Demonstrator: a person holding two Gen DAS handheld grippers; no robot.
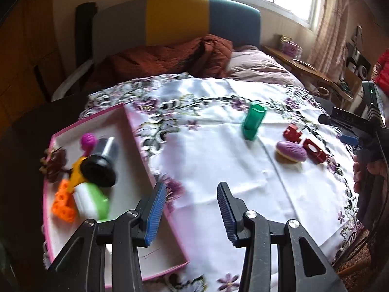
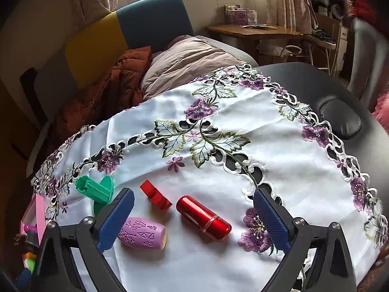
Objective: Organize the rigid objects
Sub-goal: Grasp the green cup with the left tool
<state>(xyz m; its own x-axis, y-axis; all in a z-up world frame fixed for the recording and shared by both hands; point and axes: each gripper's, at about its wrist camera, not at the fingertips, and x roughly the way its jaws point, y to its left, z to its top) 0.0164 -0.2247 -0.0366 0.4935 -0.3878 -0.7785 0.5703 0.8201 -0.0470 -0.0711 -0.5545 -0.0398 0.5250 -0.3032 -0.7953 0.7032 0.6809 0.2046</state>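
A pink-rimmed tray (image 1: pixel 131 131) lies at the table's left and holds a black-capped jar (image 1: pixel 102 163), a green-and-white piece (image 1: pixel 93 200), an orange block (image 1: pixel 63 203) and other small items. My left gripper (image 1: pixel 192 210) is open and empty over the tray's right rim. On the cloth lie a green plastic piece (image 1: pixel 252 121), also in the right wrist view (image 2: pixel 97 191), a purple oval (image 2: pixel 143 233), a red cylinder (image 2: pixel 203 216) and a red block (image 2: pixel 155 198). My right gripper (image 2: pixel 194 215) is open above the purple oval and red cylinder.
A white embroidered cloth (image 2: pixel 279 146) covers a dark round table (image 2: pixel 316 80). A black pad (image 2: pixel 340 119) lies on the table's far right. A bed with quilts (image 1: pixel 170 58) stands behind the table, a wooden desk (image 2: pixel 255 30) by the window.
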